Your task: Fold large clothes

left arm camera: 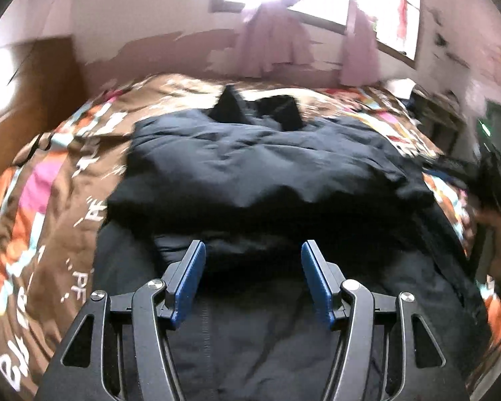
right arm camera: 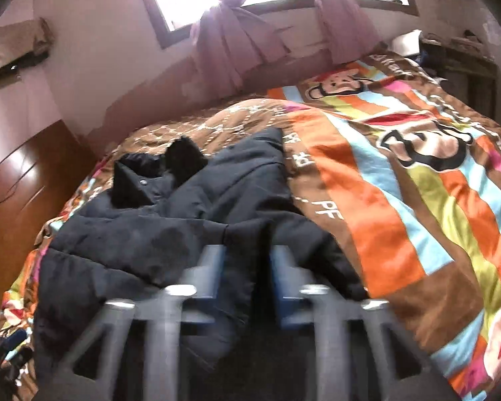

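The dark padded jacket (left arm camera: 260, 160) lies spread on the bed, on the colourful quilt (right arm camera: 417, 200), with its collar end toward the window wall and its near part under both tools. The left gripper (left arm camera: 253, 279) has its blue pads wide apart and holds nothing; it hovers over the near part of the jacket. The right gripper (right arm camera: 247, 280) is blurred; a dark strip of the jacket runs between its pads, but I cannot tell if they really press it. The main risk, in my judgement, is a weak hold: the fabric is thick and slippery-looking, so a fold may slide out or take only the top layer, and the puffy filling may spring the fold open. The blur also suggests a quick motion, which can drag the whole jacket over the quilt. The left view shows the jacket's full width and a hand (left arm camera: 497, 234) at the right edge; the right view shows the raised collar (right arm camera: 140, 183).
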A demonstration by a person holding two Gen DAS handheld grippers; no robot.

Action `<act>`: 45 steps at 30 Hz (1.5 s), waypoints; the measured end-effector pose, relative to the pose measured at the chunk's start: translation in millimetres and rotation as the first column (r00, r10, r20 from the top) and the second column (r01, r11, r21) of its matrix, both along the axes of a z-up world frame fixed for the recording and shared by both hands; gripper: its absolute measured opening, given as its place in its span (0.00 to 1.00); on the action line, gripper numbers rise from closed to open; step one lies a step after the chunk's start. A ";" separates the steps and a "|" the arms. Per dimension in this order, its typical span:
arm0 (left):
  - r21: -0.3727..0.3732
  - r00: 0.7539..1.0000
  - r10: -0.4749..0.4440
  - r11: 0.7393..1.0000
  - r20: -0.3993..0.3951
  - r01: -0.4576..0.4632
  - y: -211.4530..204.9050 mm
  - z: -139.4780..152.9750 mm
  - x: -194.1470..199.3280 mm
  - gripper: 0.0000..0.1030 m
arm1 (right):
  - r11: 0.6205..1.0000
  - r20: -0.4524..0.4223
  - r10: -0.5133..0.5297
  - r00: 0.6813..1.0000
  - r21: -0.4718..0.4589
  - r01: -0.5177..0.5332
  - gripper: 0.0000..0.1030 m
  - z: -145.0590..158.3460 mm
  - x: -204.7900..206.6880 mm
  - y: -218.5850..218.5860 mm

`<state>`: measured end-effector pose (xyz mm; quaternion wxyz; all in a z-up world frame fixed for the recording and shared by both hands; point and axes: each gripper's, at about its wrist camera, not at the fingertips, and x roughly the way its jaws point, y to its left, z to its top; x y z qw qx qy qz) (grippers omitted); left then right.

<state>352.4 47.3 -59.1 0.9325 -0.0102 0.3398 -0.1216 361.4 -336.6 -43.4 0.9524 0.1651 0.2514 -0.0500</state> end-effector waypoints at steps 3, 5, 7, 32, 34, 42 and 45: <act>-0.004 0.997 0.082 0.997 0.002 -0.082 14.6 11.2 12.5 0.52 | 0.997 0.062 -0.027 0.998 -0.071 0.032 0.78 13.6 -7.6 6.7; -0.005 0.993 0.116 0.993 0.014 -0.116 19.2 21.4 24.8 0.53 | 0.995 0.080 0.029 0.996 -0.096 -0.021 0.78 22.7 -3.5 17.6; -0.005 0.990 0.141 0.990 0.013 -0.141 21.7 25.9 37.6 0.57 | 0.990 0.074 0.102 0.992 -0.100 -0.094 0.78 25.3 5.8 28.9; 0.120 0.997 0.042 0.992 -0.065 -0.034 -13.6 -47.0 101.3 0.60 | 0.874 -0.138 0.361 0.922 -0.296 -0.386 0.76 -53.3 58.1 97.0; 0.119 0.997 0.042 0.992 -0.062 -0.034 -13.1 -49.1 100.8 0.60 | 0.873 -0.130 0.365 0.922 -0.296 -0.387 0.77 -54.8 56.4 96.4; 0.103 0.998 0.028 0.994 -0.061 -0.022 -12.3 -47.6 103.5 0.60 | 0.874 -0.108 0.379 0.919 -0.285 -0.394 0.78 -55.2 51.4 94.5; 0.084 0.995 -0.020 0.996 -0.098 0.029 -7.9 -35.7 109.7 0.62 | 0.869 -0.116 0.407 0.906 -0.257 -0.424 0.79 -44.2 49.7 90.6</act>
